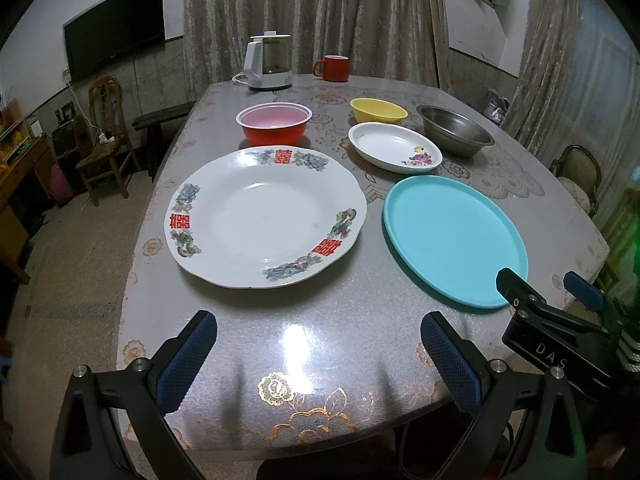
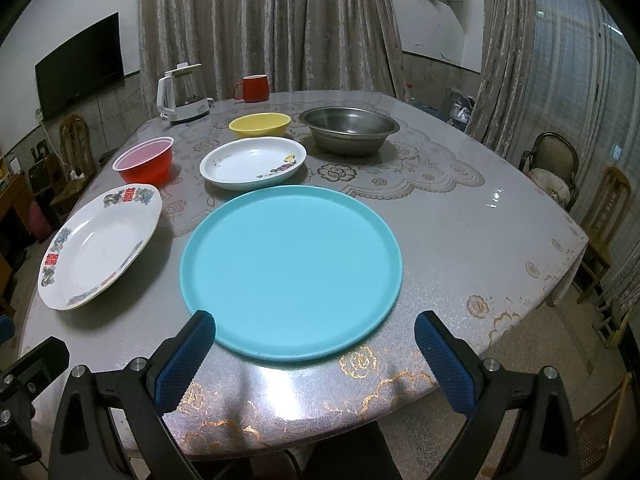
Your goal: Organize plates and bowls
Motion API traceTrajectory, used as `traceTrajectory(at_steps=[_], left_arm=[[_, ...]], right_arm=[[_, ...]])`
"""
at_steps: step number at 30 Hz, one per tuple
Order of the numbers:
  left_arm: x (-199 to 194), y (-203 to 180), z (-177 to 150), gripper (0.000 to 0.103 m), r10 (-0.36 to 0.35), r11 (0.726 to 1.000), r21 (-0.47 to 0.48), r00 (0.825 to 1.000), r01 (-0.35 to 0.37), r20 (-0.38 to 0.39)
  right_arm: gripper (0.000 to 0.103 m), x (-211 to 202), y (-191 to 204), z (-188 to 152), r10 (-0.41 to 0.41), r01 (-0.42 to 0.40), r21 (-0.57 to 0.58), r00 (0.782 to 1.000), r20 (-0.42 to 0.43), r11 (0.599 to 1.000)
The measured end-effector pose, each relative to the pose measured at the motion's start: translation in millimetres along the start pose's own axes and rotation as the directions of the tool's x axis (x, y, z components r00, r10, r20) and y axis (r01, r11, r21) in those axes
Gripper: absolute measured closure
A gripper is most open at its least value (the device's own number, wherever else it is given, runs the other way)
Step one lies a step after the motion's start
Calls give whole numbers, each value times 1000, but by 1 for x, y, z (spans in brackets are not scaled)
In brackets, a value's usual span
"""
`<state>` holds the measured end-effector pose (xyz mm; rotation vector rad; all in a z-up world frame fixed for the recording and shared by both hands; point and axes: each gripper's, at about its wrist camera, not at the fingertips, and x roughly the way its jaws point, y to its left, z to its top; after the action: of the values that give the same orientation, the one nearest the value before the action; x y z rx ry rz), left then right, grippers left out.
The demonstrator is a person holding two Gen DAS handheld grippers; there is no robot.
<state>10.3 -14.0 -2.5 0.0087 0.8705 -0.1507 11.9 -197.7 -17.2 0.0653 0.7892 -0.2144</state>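
Observation:
A large white plate with red characters (image 1: 264, 216) (image 2: 100, 244) lies near the table's front left. A flat turquoise plate (image 1: 452, 236) (image 2: 292, 268) lies to its right. Behind them stand a red bowl (image 1: 274, 122) (image 2: 146, 160), a white oval dish with a flower print (image 1: 394, 146) (image 2: 252, 162), a yellow bowl (image 1: 378, 110) (image 2: 260, 125) and a steel bowl (image 1: 454, 130) (image 2: 348, 128). My left gripper (image 1: 320, 344) is open and empty over the front edge, before the white plate. My right gripper (image 2: 316, 344) (image 1: 544, 284) is open and empty, just before the turquoise plate.
A white kettle (image 1: 269, 62) (image 2: 182, 94) and a red mug (image 1: 334, 68) (image 2: 253, 88) stand at the table's far edge. The table (image 1: 320, 344) has a glossy patterned cover. Wooden chairs (image 1: 106, 140) (image 2: 554, 168) stand at both sides.

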Motion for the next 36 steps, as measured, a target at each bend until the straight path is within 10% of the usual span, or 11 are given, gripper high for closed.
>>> traceTrajectory(at_steps=[25,33,36], left_arm=[[10,2,8,0,-68,998,-15,997,67,-37],[11,27,17,0,-172,981,-85,985,172,13],[16,46,21,0,-235,961,-151,972,233,7]], right_arm=[[2,10,-6,7,11,-11,-4,1000,-20,1000],[0,18,7,18,110,-109,-114,994,-3,987],[0,19,17,25,262,-255,-189,965,13,948]])
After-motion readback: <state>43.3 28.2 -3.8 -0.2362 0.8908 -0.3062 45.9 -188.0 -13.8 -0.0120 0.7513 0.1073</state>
